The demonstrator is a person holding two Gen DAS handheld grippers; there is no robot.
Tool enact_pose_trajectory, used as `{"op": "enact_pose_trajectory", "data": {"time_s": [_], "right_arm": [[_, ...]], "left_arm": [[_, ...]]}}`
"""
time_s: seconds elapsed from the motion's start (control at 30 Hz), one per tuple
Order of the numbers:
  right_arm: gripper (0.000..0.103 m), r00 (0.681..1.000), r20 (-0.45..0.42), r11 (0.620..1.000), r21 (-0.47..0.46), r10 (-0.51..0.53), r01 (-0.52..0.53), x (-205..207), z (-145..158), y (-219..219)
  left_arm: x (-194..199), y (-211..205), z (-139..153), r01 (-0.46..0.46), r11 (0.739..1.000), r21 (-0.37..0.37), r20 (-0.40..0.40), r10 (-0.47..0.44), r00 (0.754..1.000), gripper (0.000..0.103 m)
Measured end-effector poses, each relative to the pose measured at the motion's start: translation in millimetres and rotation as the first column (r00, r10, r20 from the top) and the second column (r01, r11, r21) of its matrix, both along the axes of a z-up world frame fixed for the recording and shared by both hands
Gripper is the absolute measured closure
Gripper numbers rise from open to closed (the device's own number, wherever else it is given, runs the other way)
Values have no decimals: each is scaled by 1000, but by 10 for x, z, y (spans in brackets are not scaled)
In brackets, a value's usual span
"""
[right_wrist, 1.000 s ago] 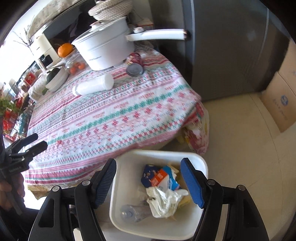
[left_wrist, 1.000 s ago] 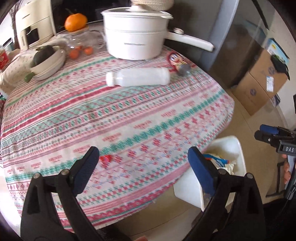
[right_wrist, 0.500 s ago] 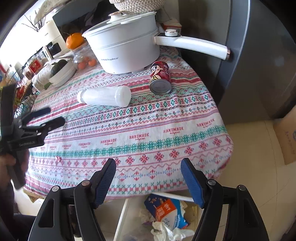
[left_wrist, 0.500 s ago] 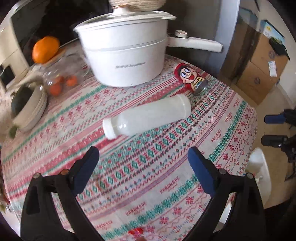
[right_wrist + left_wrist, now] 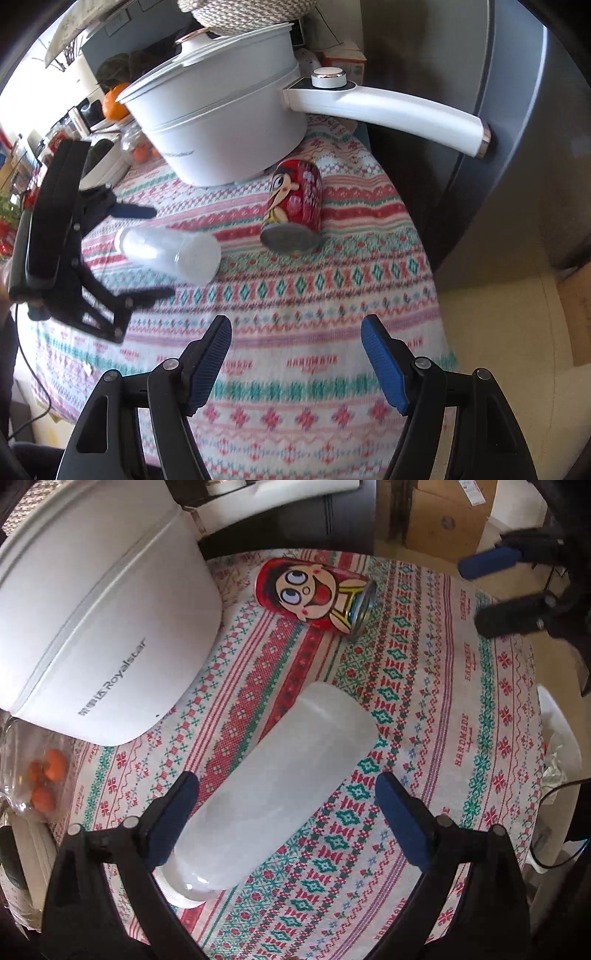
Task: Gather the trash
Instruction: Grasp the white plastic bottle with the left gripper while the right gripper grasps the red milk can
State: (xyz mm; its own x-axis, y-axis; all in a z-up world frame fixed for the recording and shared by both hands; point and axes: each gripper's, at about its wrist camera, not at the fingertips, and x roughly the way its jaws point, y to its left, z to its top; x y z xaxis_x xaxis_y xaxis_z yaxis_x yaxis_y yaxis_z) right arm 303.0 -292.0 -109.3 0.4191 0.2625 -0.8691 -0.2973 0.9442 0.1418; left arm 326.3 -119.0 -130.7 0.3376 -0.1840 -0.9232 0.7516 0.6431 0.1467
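Note:
A frosted white plastic bottle lies on its side on the patterned tablecloth. My left gripper is open, its fingers either side of the bottle's lower half without closing on it. The bottle also shows in the right wrist view, with the left gripper around it. A red cartoon can lies on its side beyond the bottle; in the right wrist view the can is ahead of my right gripper, which is open and empty above the cloth.
A large white electric pot with a long handle stands close behind the bottle and can. A jar of small orange fruits is at the left. The white trash bin's rim shows off the table's right edge. Cardboard boxes stand beyond.
Both grippers have moved forward over the table. My left gripper has come down around the bottle. My right gripper has left the bin and neared the can.

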Motion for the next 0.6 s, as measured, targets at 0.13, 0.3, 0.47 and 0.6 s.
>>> {"op": "enact_pose_trajectory", "data": {"time_s": [0.13, 0.3, 0.47, 0.6], "right_arm": [[29, 999, 30, 1000, 11, 14, -15, 323, -31, 114], [29, 999, 42, 999, 50, -6, 4, 675, -113, 230], [29, 999, 22, 998, 57, -24, 23, 865, -273, 313], [49, 1000, -16, 999, 35, -26, 26, 958, -427, 376]], "left_arm": [[-35, 43, -47, -40, 998, 49, 25, 39, 999, 26], [-98, 264, -13, -173, 985, 6, -45, 173, 984, 36], [-226, 553, -8, -323, 946, -34, -116, 318, 941, 42], [-334, 841, -35, -421, 905, -64, -176, 405, 897, 46]]}}
